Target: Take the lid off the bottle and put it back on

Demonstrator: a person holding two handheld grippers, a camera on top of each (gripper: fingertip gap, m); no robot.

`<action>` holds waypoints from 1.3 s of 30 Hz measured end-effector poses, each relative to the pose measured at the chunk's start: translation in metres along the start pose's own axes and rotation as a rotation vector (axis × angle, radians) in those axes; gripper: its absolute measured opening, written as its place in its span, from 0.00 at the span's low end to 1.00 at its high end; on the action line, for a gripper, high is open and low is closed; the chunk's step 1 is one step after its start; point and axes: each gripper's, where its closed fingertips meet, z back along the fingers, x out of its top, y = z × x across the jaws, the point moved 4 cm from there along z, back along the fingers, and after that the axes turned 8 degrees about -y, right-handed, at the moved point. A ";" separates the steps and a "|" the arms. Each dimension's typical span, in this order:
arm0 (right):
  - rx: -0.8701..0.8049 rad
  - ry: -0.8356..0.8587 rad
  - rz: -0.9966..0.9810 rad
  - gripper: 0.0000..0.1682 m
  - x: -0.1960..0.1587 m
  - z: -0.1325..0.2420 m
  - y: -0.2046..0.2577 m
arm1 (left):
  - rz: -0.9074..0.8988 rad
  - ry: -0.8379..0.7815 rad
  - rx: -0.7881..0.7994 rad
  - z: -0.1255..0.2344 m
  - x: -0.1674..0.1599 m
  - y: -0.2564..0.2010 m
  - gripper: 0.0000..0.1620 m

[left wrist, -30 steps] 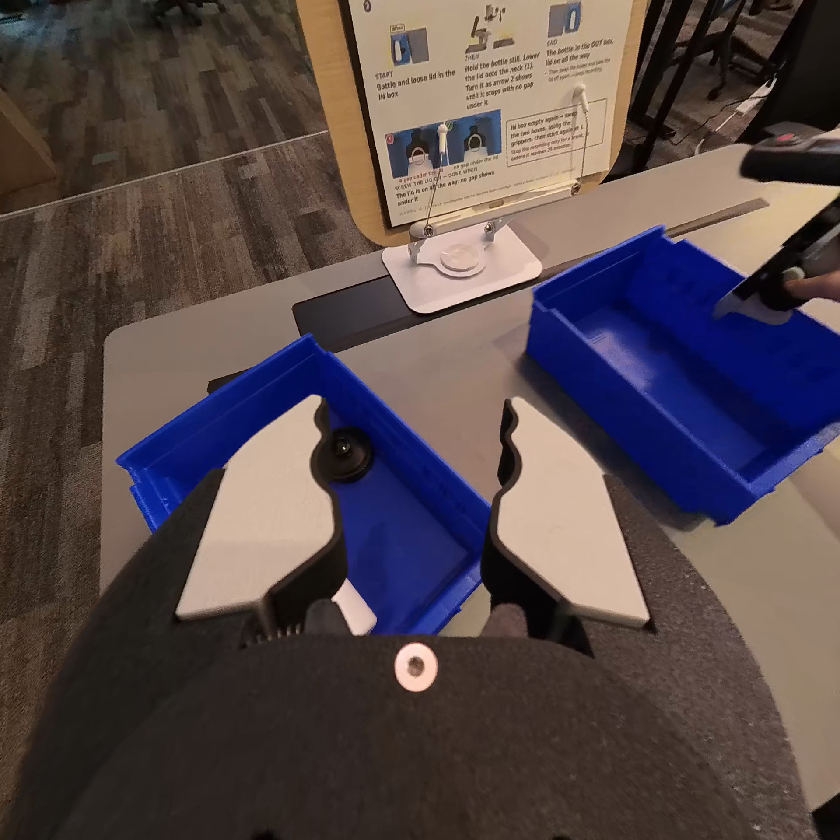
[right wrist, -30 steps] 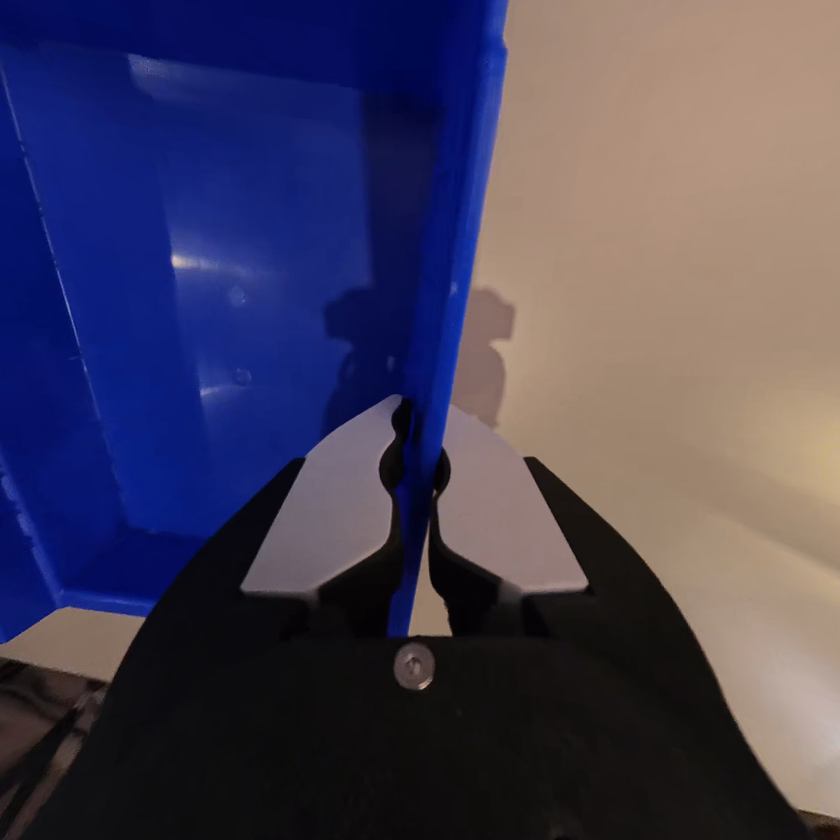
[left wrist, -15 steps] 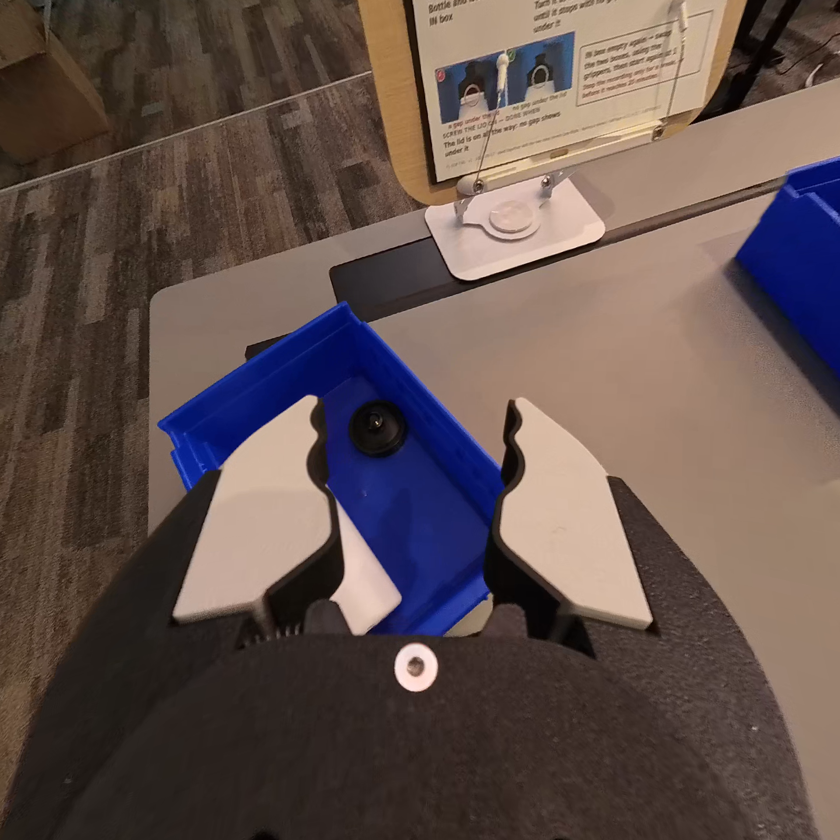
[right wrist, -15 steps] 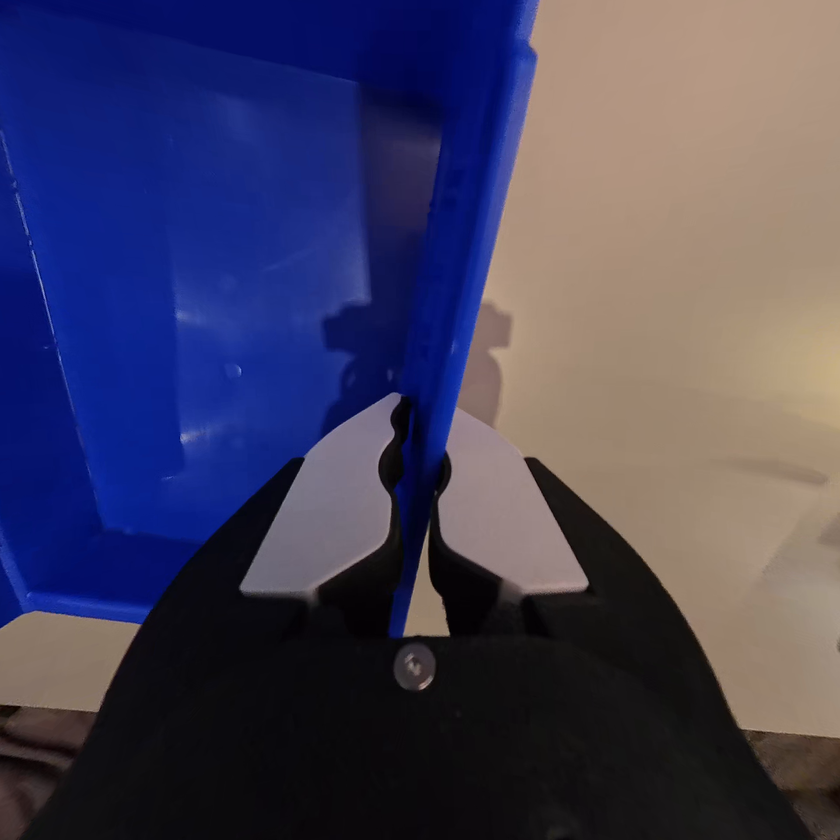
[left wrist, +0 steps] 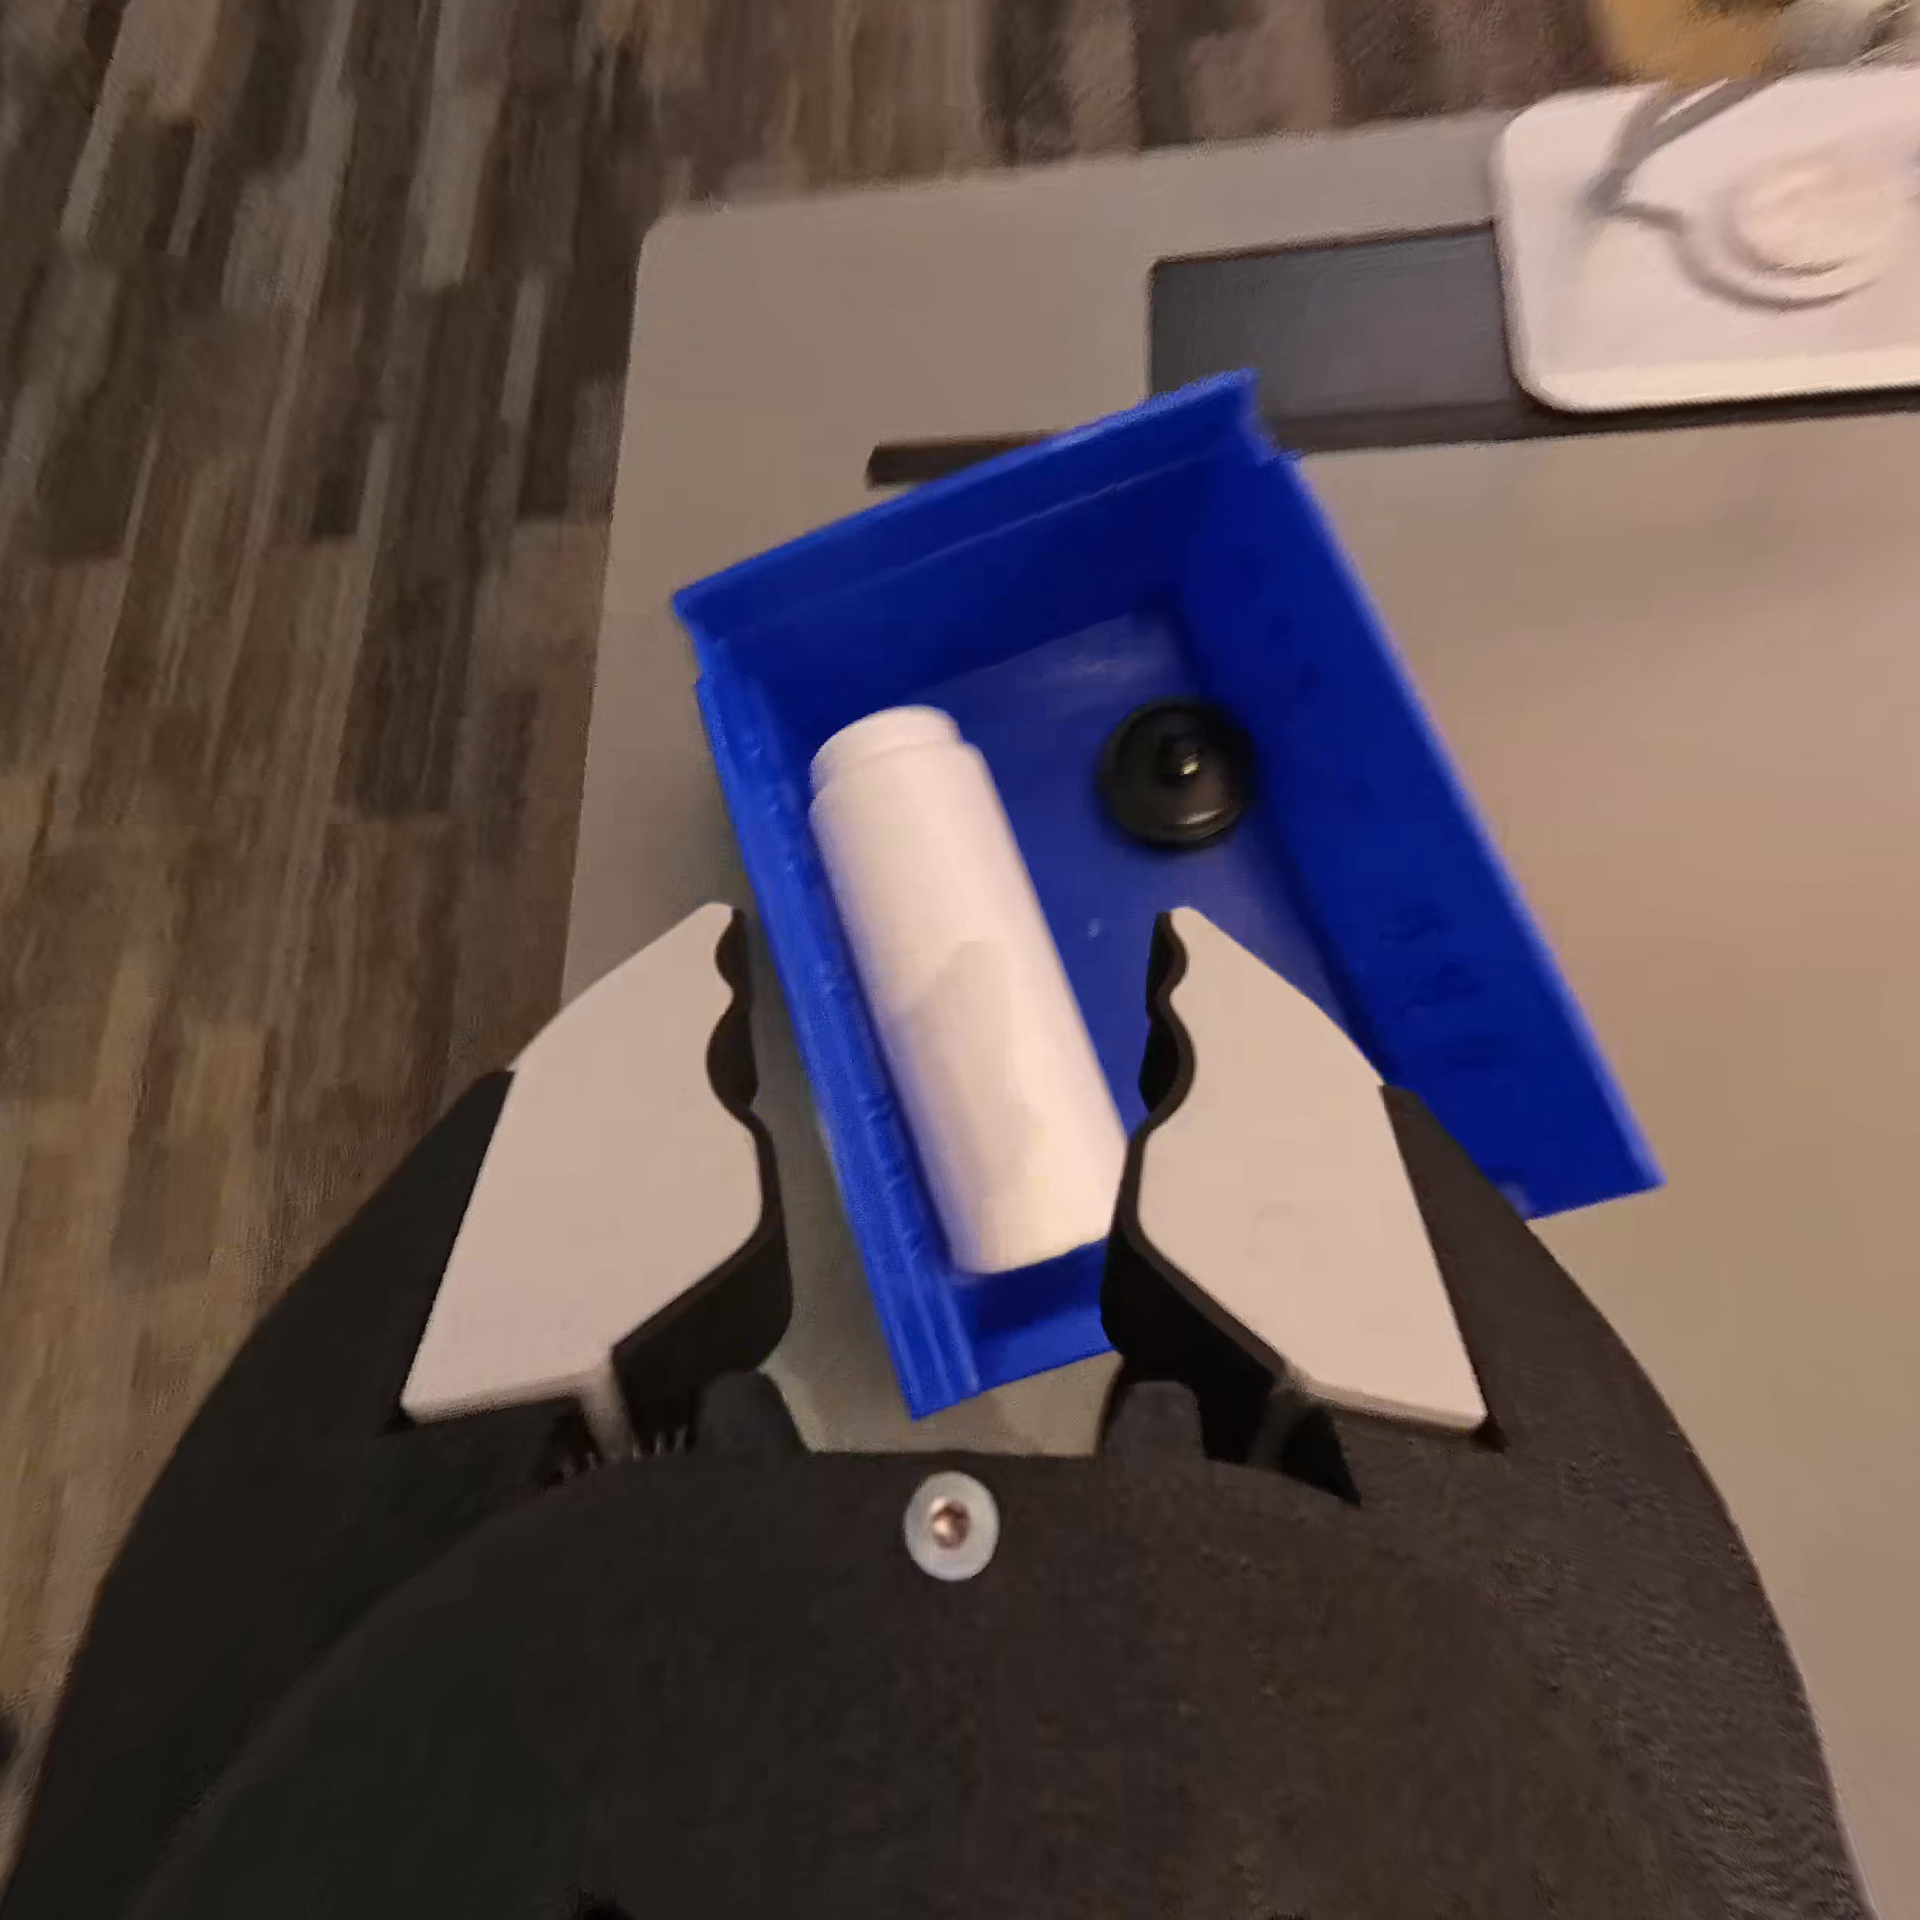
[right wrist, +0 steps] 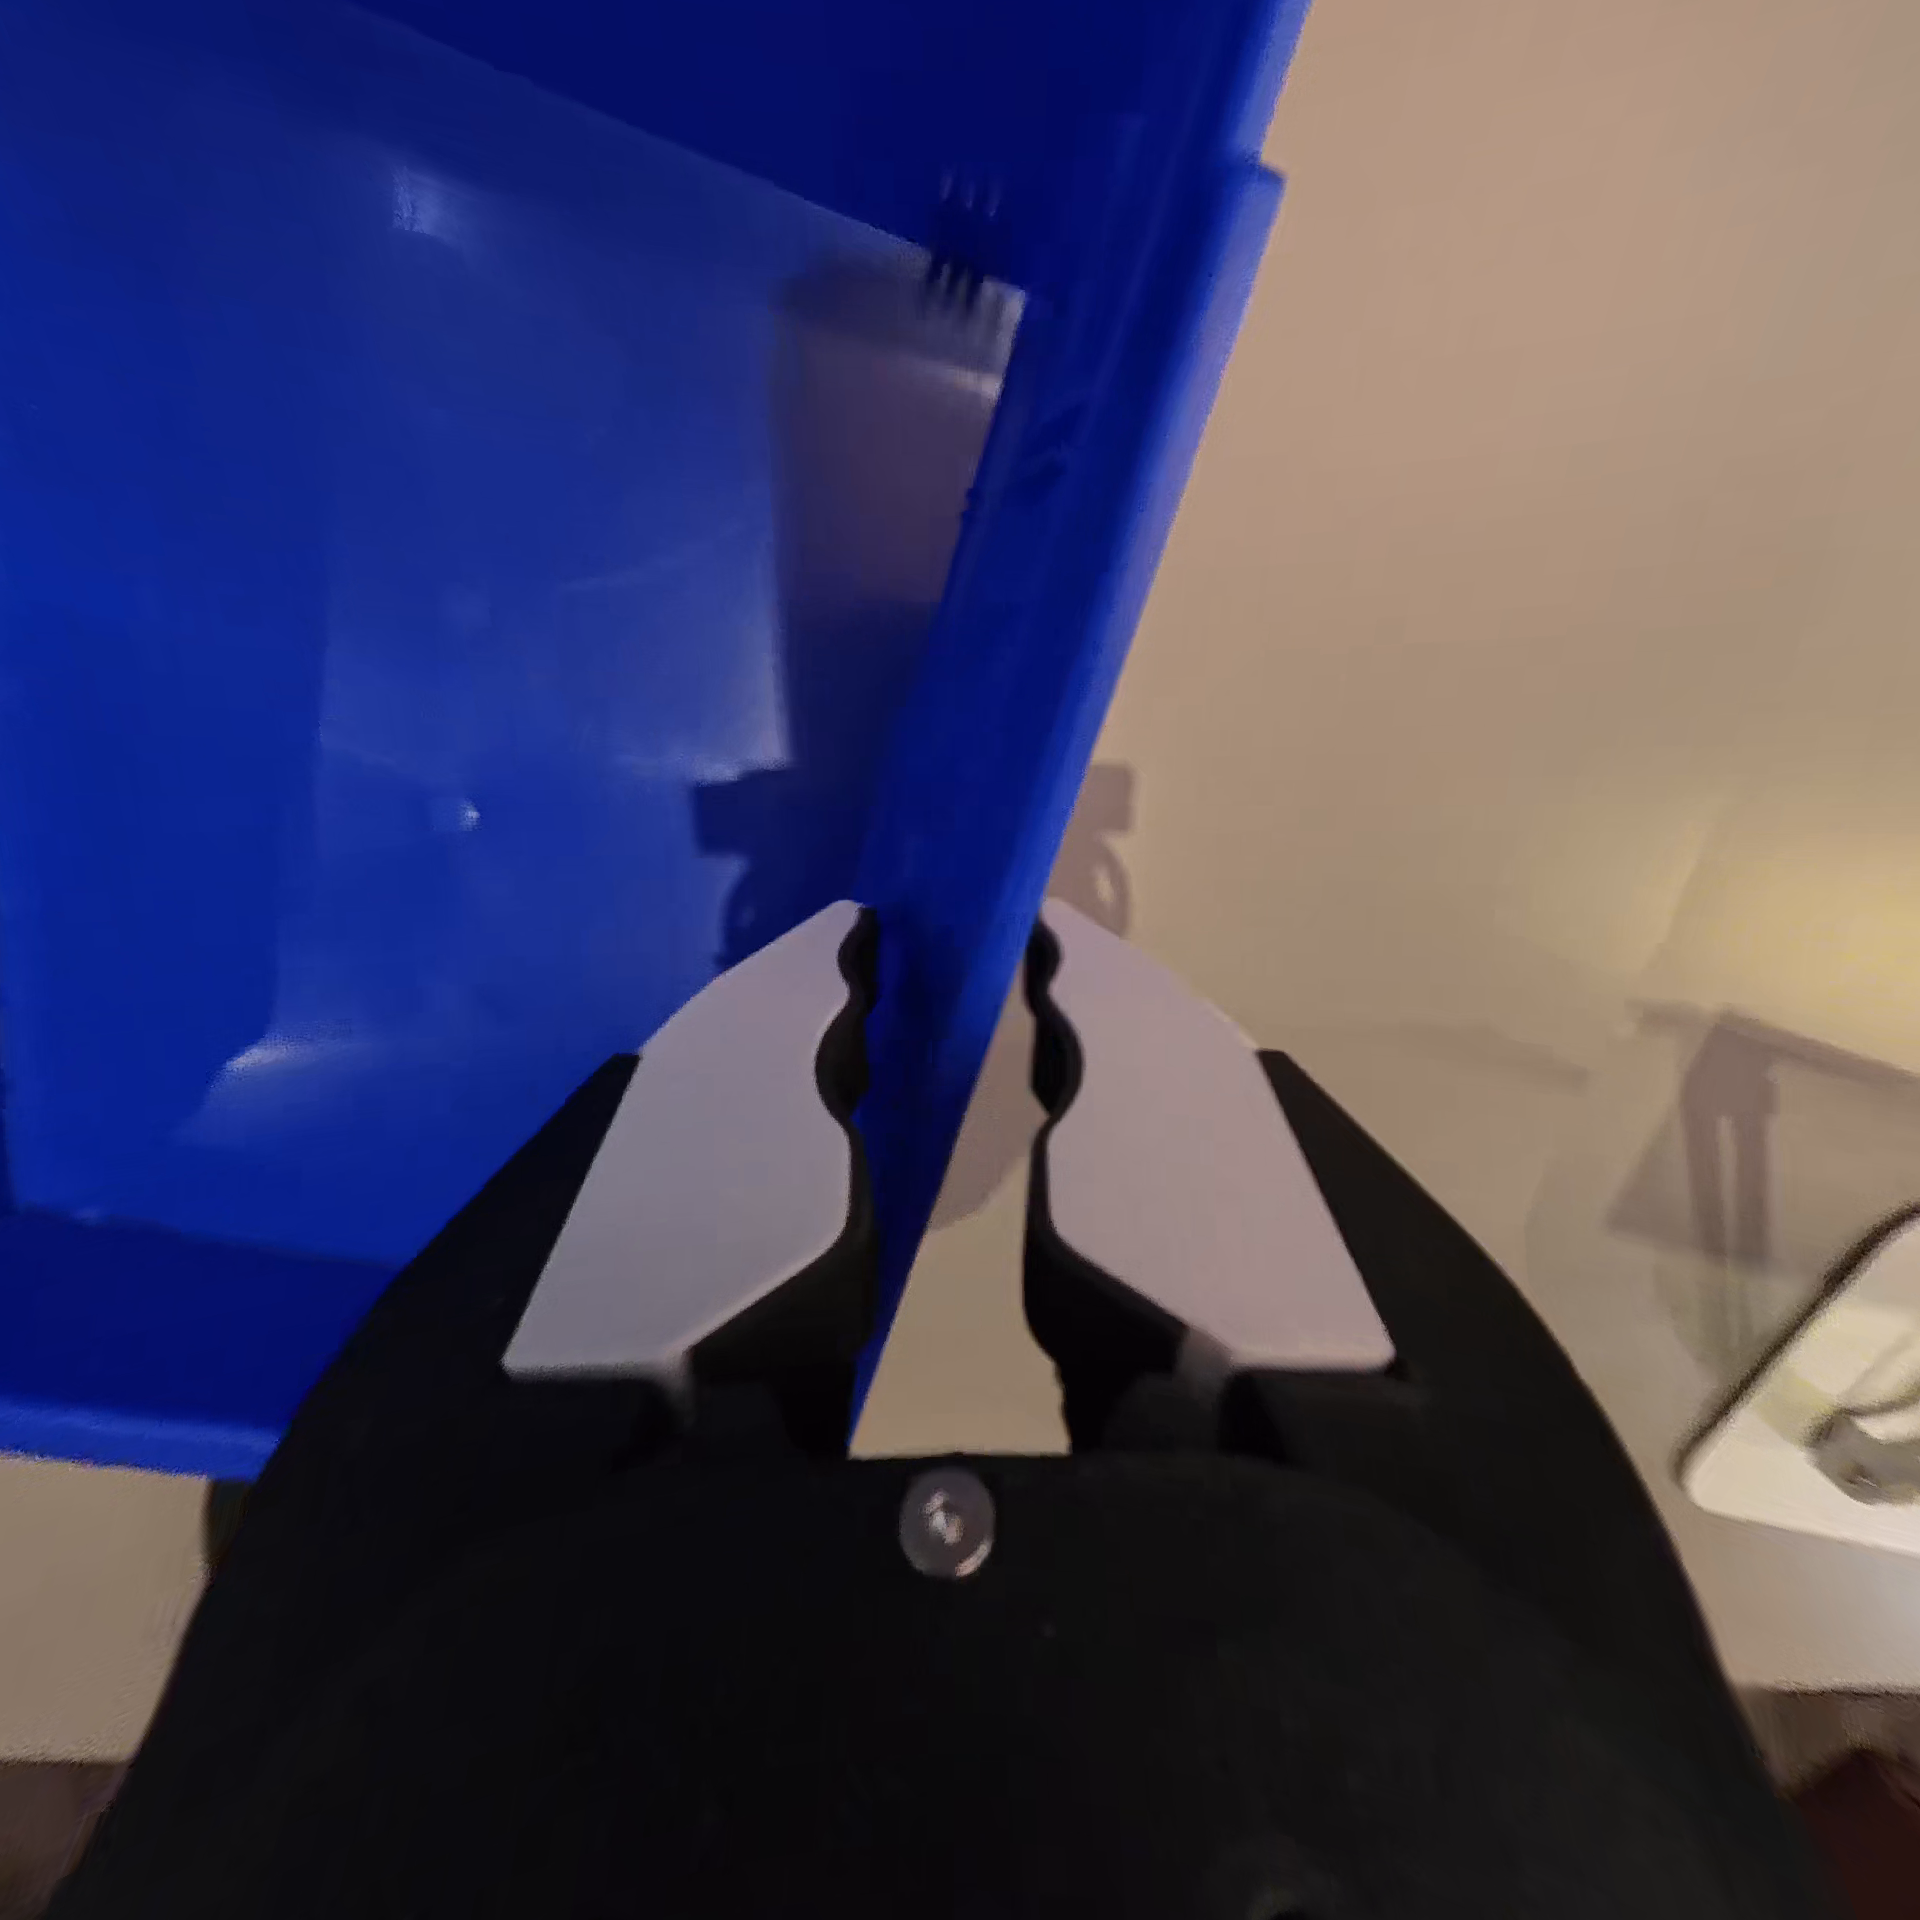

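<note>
Your left gripper, black-bodied with pale grey finger plates, points steeply downward with its jaws spread wide and nothing between the wavy black pads. Your right gripper, of the same build, has its jaws only a little apart, one finger on each side of a thin upright edge; whether the pads press it is unclear.

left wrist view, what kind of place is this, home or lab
Probably an office or lab test bench, not a home: a grey table over striped carpet flooring, with a blue parts bin and a white stand base set out.
</note>
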 end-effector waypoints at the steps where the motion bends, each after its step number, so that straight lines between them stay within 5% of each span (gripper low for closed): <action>1: -0.037 -0.008 0.018 0.23 -0.001 0.002 -0.002 | 0.028 0.043 0.014 -0.005 -0.008 0.011 0.45; 9: -0.177 -0.437 -0.011 0.27 0.029 0.075 0.004 | 0.176 0.252 0.090 -0.042 -0.054 0.066 0.42; 13: 0.029 -0.705 -0.070 0.27 0.047 0.113 0.039 | 0.207 0.364 0.032 -0.063 -0.074 0.064 0.40; 18: 0.236 -0.824 -0.077 0.26 0.073 0.135 0.074 | 0.195 0.460 0.032 -0.081 -0.091 0.065 0.40; 22: 0.265 -0.840 -0.037 0.26 0.081 0.127 0.093 | 0.168 0.547 -0.015 -0.093 -0.105 0.060 0.32; 27: 0.222 -0.707 0.054 0.27 0.078 0.092 0.097 | 0.134 0.594 -0.138 -0.105 -0.108 0.044 0.05; 39: 0.200 -0.682 0.056 0.26 0.079 0.078 0.095 | -0.126 0.453 -0.250 -0.128 -0.089 0.032 0.06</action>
